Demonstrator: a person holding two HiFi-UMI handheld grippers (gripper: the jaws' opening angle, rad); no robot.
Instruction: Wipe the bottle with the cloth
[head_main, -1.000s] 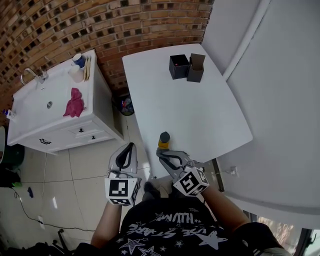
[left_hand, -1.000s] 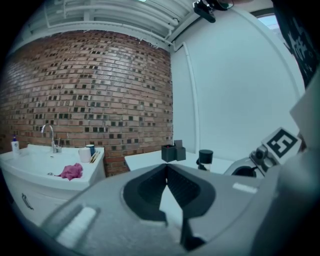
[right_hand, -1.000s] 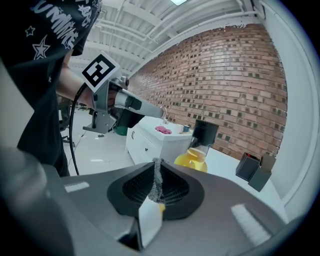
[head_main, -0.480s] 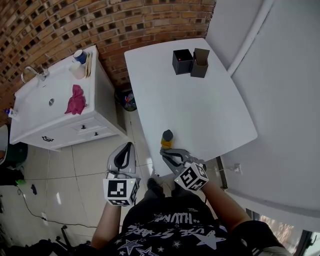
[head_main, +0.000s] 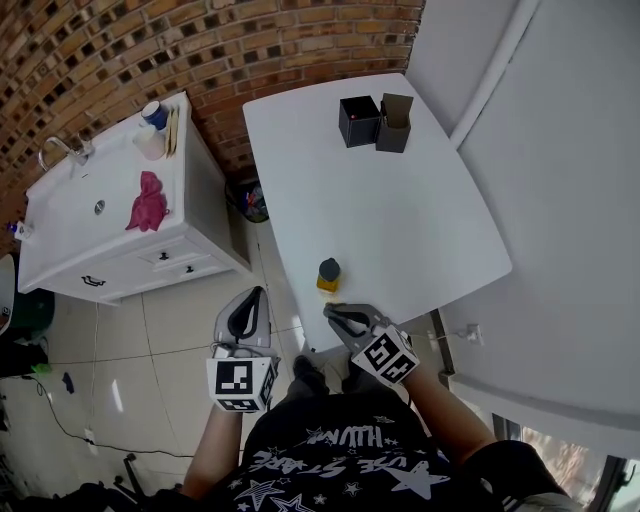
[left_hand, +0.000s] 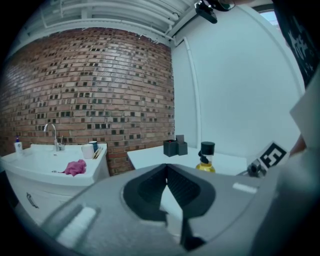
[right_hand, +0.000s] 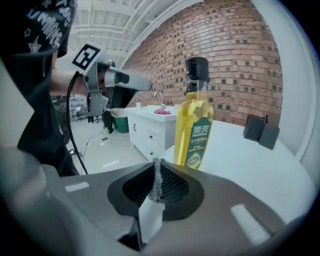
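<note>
The bottle (head_main: 328, 275) holds yellow oil, has a black cap and stands upright near the front left corner of the white table (head_main: 400, 220). In the right gripper view the bottle (right_hand: 194, 120) rises just beyond my right gripper (right_hand: 157, 162), which is shut and empty. My right gripper (head_main: 332, 313) sits just short of the table edge, apart from the bottle. My left gripper (head_main: 257, 297) hangs over the tiled floor, shut on nothing, its tips (left_hand: 166, 167) pointing at the brick wall. The pink cloth (head_main: 147, 203) lies crumpled on the sink counter, far from both grippers.
A white sink cabinet (head_main: 120, 265) with a faucet (head_main: 60, 150) and two cups (head_main: 152, 130) stands left of the table. A black box (head_main: 358, 120) and a dark open box (head_main: 392, 125) sit at the table's far end. A bin (head_main: 250, 205) stands between cabinet and table.
My right gripper has drawn back a little from the bottle toward the person. The left gripper, the bottle and the cloth have stayed in place.
</note>
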